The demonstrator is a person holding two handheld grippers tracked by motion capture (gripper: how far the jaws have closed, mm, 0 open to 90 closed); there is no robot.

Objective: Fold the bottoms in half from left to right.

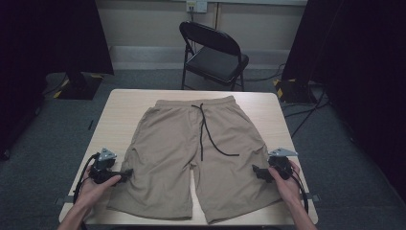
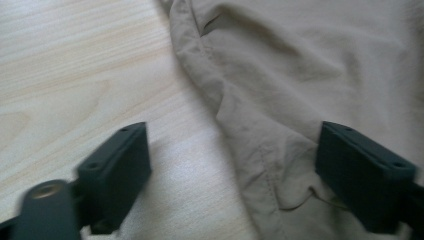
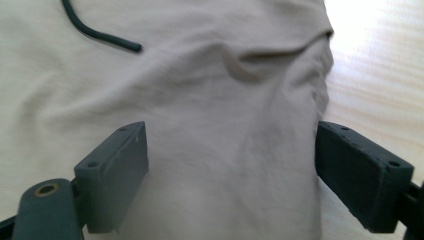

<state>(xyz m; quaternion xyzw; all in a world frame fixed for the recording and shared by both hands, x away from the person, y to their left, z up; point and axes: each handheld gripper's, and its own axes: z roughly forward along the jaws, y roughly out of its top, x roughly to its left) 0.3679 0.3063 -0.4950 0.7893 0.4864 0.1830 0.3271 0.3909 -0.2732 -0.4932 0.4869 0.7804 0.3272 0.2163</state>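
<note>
From above, tan fabric drawstring shorts [image 1: 191,153] lie flat, unfolded on the pale wooden worktop [image 1: 124,103]. The left hand-held gripper [image 2: 232,165] gapes wide, empty, straddling a leg's outer seam. The right hand-held gripper [image 3: 230,165] gapes likewise; nothing grasped yet.

Grey carpet floor [image 1: 57,124], black folding chair [image 1: 214,53] beyond the wooden table [image 1: 119,103] — dark curtains [image 1: 52,33] flanking.

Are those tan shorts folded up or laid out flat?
Spread flat: the shorts lie open on the table, both legs apart, drawstring loose on top.
</note>
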